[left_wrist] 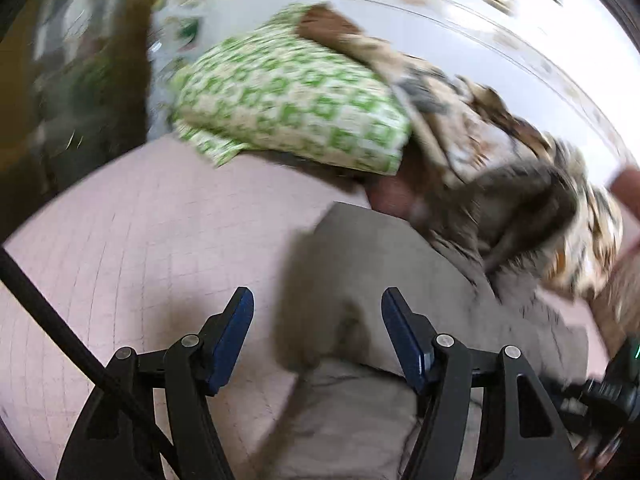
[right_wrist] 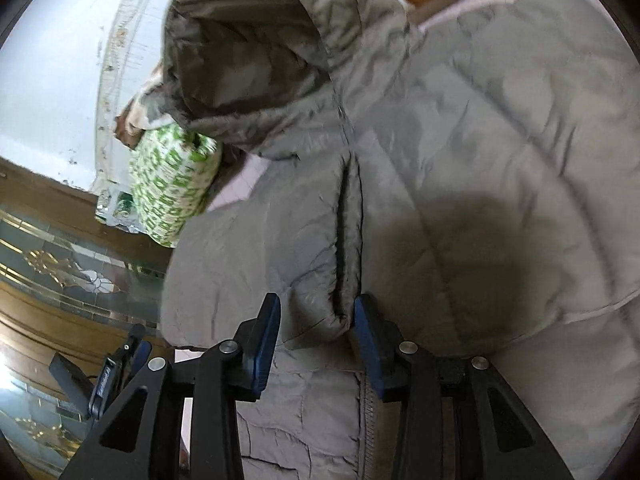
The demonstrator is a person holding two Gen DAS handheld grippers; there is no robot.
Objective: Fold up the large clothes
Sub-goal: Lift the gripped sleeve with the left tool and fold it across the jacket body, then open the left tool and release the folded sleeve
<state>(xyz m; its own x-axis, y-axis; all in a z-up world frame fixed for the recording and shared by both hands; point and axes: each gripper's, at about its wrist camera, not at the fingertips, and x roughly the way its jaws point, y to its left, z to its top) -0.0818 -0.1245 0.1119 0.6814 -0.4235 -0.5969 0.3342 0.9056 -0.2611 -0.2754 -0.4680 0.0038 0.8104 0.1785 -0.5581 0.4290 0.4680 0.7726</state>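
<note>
A grey quilted hooded jacket (right_wrist: pixel 480 168) lies on a pink quilted bedspread (left_wrist: pixel 140 240); in the left wrist view it (left_wrist: pixel 360 280) fills the lower right. My left gripper (left_wrist: pixel 318 304) is open above the jacket's edge, nothing between its blue pads. My right gripper (right_wrist: pixel 316 316) has its jaws partly closed around a raised fold of the jacket by the zipper (right_wrist: pixel 352 240); whether the pads press it is unclear. The hood (right_wrist: pixel 248 60) lies at the far end. The left gripper (right_wrist: pixel 120 368) shows at the lower left of the right wrist view.
A green-and-white patterned pillow (left_wrist: pixel 288 96) lies beyond the jacket, with a brown patterned blanket (left_wrist: pixel 480 120) beside it. A white wall (left_wrist: pixel 440 12) is behind. A dark wooden cabinet with glass (right_wrist: pixel 60 264) stands at the bed's side.
</note>
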